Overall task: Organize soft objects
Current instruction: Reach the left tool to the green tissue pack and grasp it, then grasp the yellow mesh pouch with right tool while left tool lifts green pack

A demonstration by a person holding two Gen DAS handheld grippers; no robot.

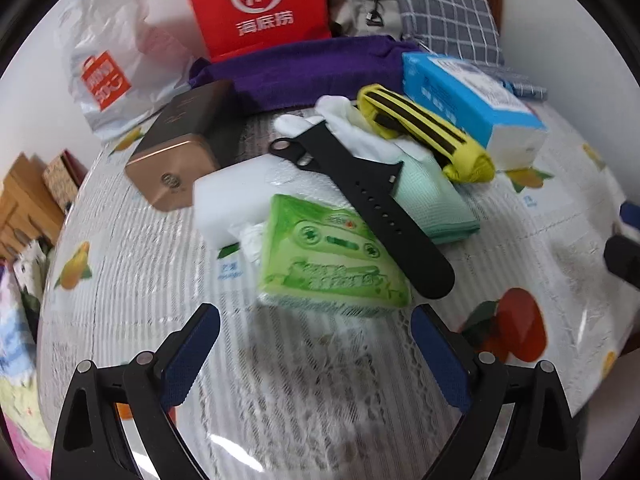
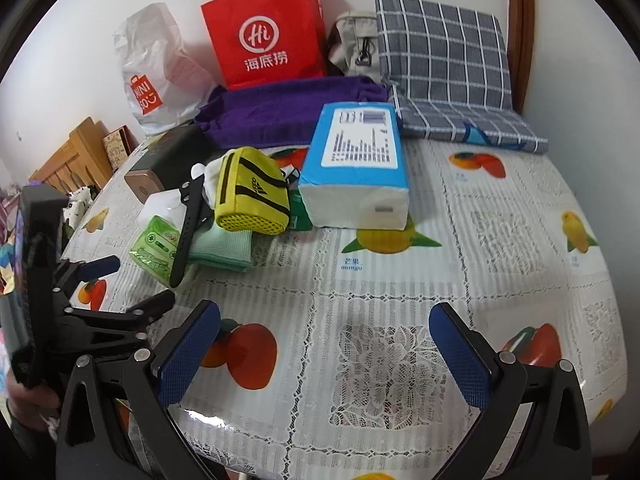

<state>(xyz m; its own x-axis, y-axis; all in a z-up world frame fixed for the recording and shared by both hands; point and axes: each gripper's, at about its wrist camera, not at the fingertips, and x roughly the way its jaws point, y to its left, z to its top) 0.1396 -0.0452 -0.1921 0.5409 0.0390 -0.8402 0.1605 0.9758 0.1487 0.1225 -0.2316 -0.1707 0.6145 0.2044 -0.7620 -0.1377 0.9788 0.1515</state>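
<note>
A green tissue pack (image 1: pixel 332 256) lies on the table just ahead of my open left gripper (image 1: pixel 316 320). A black watch strap (image 1: pixel 360 196) lies across it and across a mint folded cloth (image 1: pixel 436 204). A yellow striped pouch (image 1: pixel 424 132), a blue tissue pack (image 1: pixel 472 100), a white sponge block (image 1: pixel 232 196) and a purple towel (image 1: pixel 304 68) lie behind. In the right wrist view my right gripper (image 2: pixel 324 320) is open and empty over bare tablecloth, with the pouch (image 2: pixel 252 196), blue pack (image 2: pixel 356 164) and green pack (image 2: pixel 156 248) ahead to the left. The left gripper (image 2: pixel 120 280) shows at the left edge.
A gold-brown box (image 1: pixel 180 144) lies left of the pile. A red paper bag (image 2: pixel 268 32), a white plastic bag (image 2: pixel 156 68), a beige pouch (image 2: pixel 356 44) and a grey checked cushion (image 2: pixel 444 52) stand against the back wall. The fruit-print tablecloth (image 2: pixel 400 300) covers the table.
</note>
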